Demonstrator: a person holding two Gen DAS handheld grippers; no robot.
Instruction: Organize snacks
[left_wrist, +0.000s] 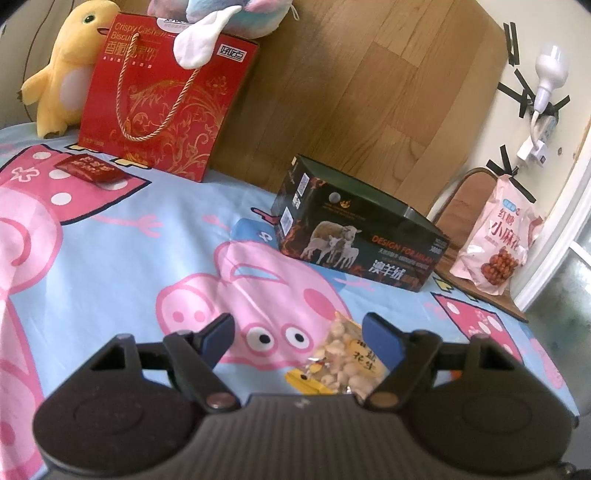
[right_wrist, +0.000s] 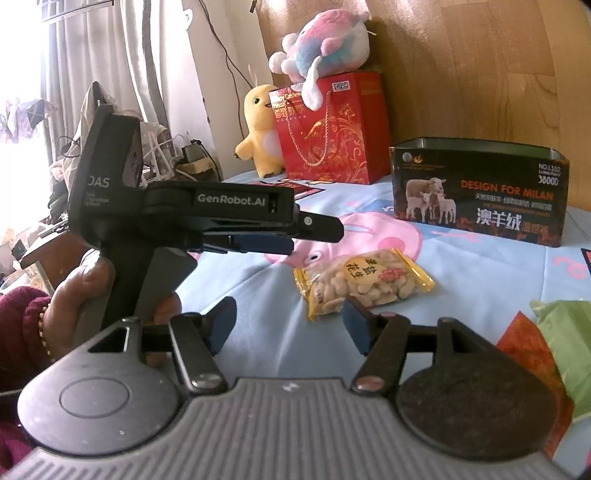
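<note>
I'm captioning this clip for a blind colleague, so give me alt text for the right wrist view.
A clear packet of peanuts lies on a cartoon-pig bedsheet, just beyond the open right gripper. The left gripper, held in a hand, hovers beside it; a black open-topped box stands behind.

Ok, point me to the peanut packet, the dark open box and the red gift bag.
peanut packet (right_wrist: 364, 286), right wrist view, on the clear middle over the nuts.
dark open box (right_wrist: 480, 201), right wrist view, on its printed front wall.
red gift bag (left_wrist: 162, 107), left wrist view, on its front face.
</note>
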